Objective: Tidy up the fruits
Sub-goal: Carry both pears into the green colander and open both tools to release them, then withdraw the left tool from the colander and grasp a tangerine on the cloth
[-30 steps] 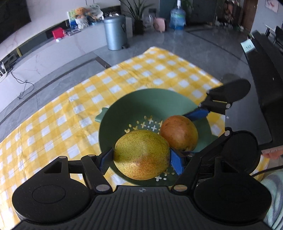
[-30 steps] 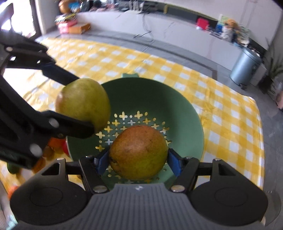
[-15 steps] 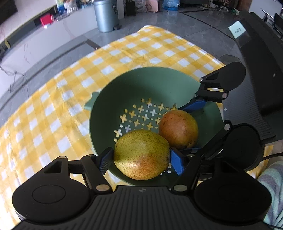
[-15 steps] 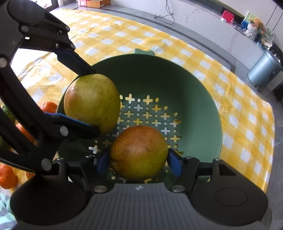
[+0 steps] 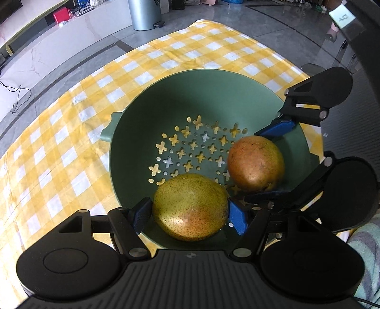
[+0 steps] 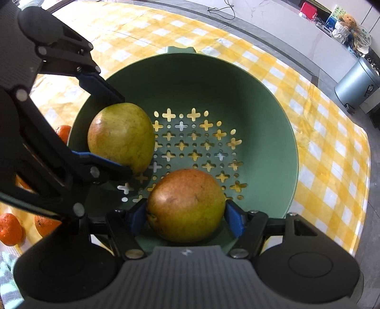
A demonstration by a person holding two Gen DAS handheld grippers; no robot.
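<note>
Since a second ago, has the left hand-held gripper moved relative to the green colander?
Yes. The left hand-held gripper, shut on the yellow-green pear, has sunk from above the near rim down inside the green colander, toward its perforated floor.

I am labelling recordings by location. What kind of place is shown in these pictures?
Probably a home living room: a yellow checked cloth is spread on a grey tiled floor, with a metal pedal bin and a long low white cabinet holding toys and boxes behind it.

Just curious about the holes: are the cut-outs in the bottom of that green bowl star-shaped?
No, the green bowl has cross-shaped cut-outs with small round holes between them, showing the yellow checked cloth beneath.
</note>
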